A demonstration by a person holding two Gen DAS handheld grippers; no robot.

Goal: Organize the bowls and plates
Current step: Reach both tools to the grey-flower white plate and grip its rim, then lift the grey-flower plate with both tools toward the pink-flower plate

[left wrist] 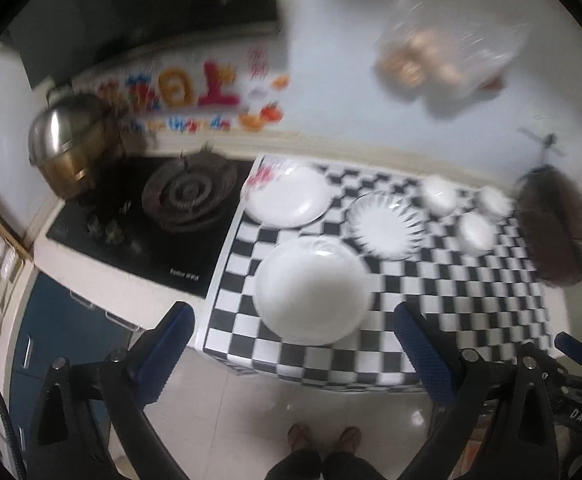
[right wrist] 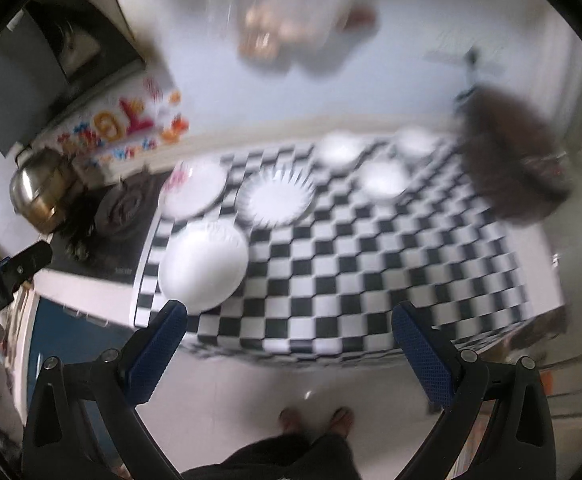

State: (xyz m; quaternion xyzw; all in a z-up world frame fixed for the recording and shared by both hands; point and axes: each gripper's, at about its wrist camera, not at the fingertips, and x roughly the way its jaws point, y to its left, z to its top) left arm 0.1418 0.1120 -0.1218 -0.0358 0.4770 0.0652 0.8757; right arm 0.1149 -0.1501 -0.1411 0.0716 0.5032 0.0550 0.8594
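**A:** What's nearest you?

**B:** My left gripper, with its blue fingers spread wide and nothing between them. My right gripper is the same: fully apart and empty. Both hang above the floor in front of the tabletop, and I can see the person's shoes below.

**A:** And the dishes?

**B:** All of them sit on the checkered tabletop, none stacked. Closest to me, near the front left edge, is a large plain white plate. Behind it to the left, by the stove, is a white plate with pink flowers on its rim. Just right of that one is a plate with a black ray pattern.

**A:** Bowls?

**B:** Three small white ones farther right, in a loose cluster apart from the plates: a nearer bowl, a rear left bowl and a rear right bowl. The right wrist view is too blurred to add detail.

**A:** Beyond that?

**B:** A dark brush-like thing hangs at the right. A metal pot stands at the stove's far left, and a clear bag hangs on the wall.
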